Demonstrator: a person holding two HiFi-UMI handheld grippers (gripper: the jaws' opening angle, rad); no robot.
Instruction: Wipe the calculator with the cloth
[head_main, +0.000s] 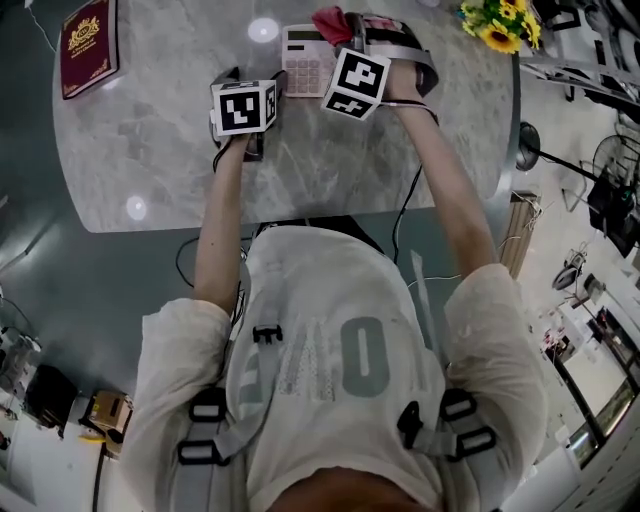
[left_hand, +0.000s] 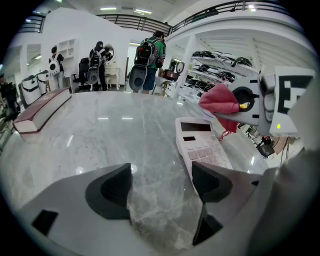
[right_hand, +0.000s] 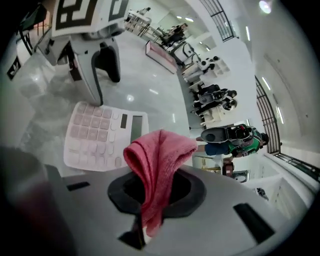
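Observation:
A white calculator (head_main: 304, 60) lies flat on the marble table (head_main: 150, 150) at its far middle. My right gripper (head_main: 345, 28) hovers just over the calculator's right side, shut on a red cloth (head_main: 330, 22). In the right gripper view the cloth (right_hand: 156, 167) folds up out of the jaws, with the calculator (right_hand: 97, 136) below and to the left. My left gripper (head_main: 250, 82) stands open and empty on the table left of the calculator. In the left gripper view its right fingertip (left_hand: 212, 182) sits at the calculator's (left_hand: 202, 145) near corner; the cloth (left_hand: 222, 104) hangs above.
A dark red book (head_main: 88, 42) lies at the table's far left corner. Yellow flowers (head_main: 500, 25) stand at the far right. The table's curved right edge (head_main: 515, 110) is close to the right arm. Several people (left_hand: 147, 57) stand far behind the table.

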